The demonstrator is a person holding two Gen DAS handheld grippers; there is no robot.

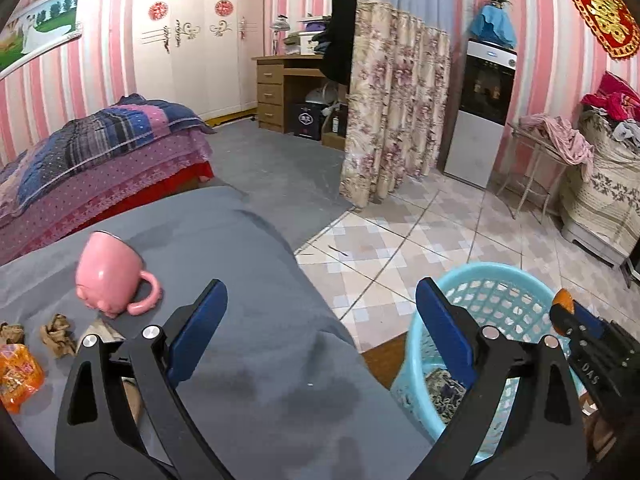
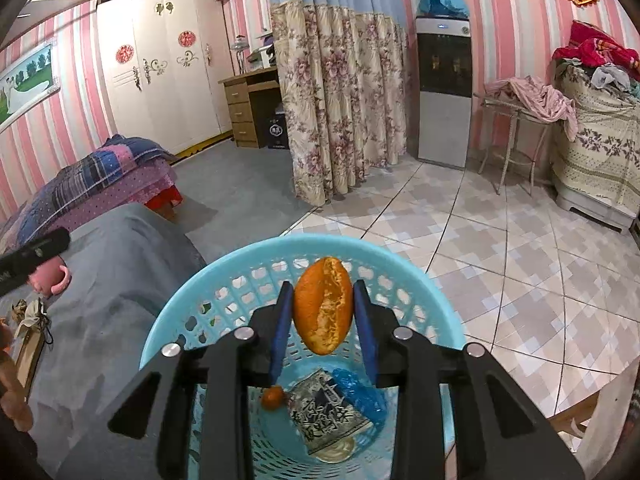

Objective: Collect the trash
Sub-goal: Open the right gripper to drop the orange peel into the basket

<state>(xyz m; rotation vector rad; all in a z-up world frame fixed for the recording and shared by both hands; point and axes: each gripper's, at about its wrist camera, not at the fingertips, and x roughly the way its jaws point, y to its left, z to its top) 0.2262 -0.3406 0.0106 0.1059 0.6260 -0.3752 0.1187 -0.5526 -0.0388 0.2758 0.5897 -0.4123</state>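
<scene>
The right gripper (image 2: 323, 312) hangs over the light-blue plastic basket (image 2: 188, 300), and a piece of orange peel (image 2: 323, 306) sits between its blue fingers (image 2: 280, 332); the left finger looks to be touching the peel's edge while a thin gap shows on the right side, so I cannot say for sure that the peel is pinched. Down in the basket lie a printed wrapper (image 2: 326, 412), a crumpled blue plastic bit (image 2: 360, 394) and a small orange scrap (image 2: 272, 398). The left gripper (image 1: 322, 300) stands wide open with nothing between its fingers, held above the grey cloth-covered table (image 1: 256, 320), the basket (image 1: 496, 280) just beside the table's edge (the right gripper shows at the far right of this view, with the orange peel at its tip). On the cloth to the left, a pink mug (image 1: 110, 276) lies tipped on its side, and near it sit crumpled brown paper scraps (image 1: 58, 334) and an orange packet (image 1: 18, 376) at the frame's edge.
</scene>
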